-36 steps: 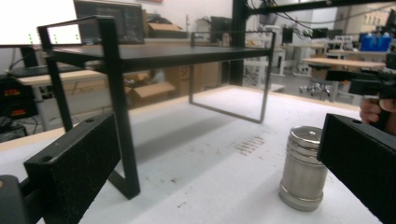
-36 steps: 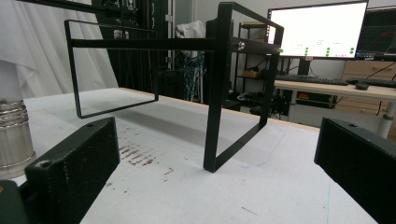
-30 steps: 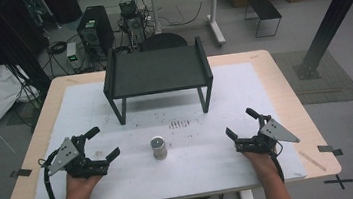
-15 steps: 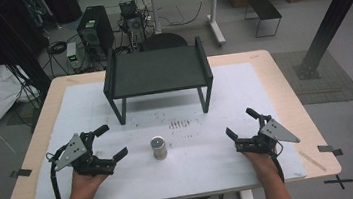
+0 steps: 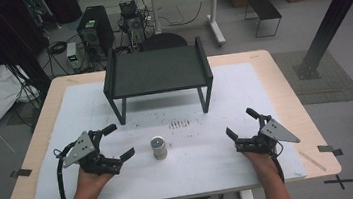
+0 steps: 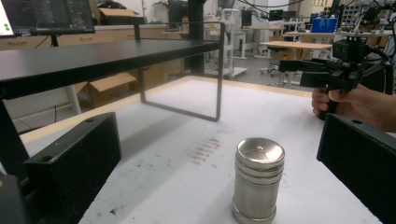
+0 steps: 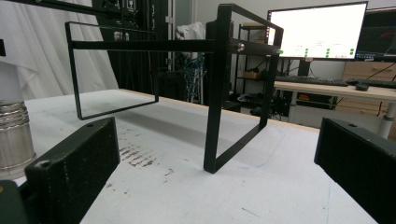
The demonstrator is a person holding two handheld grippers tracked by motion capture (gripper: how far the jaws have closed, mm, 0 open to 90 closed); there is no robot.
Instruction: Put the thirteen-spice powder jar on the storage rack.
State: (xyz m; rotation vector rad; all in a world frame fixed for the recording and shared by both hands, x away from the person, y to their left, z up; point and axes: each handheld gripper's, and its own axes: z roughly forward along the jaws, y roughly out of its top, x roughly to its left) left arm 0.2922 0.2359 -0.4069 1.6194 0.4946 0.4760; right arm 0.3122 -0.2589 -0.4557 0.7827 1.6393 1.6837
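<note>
Steel canister (image 5: 158,147) stands untouched between wide-open left tongs (image 5: 115,142).

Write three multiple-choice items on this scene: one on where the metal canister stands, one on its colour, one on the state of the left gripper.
1. The metal canister stands
A. on top of the black shelf
B. on the white mat in front of the black shelf
C. on the floor

2. The canister is
A. silver
B. red
C. green

3. The left gripper is
A. shut on the canister
B. open, short of the canister
C. lying on the shelf

Answers: 1 B, the high view shows it on the mat; 2 A, bare metal in the left gripper view; 3 B, its jaws stand apart with the canister beyond them.
</note>
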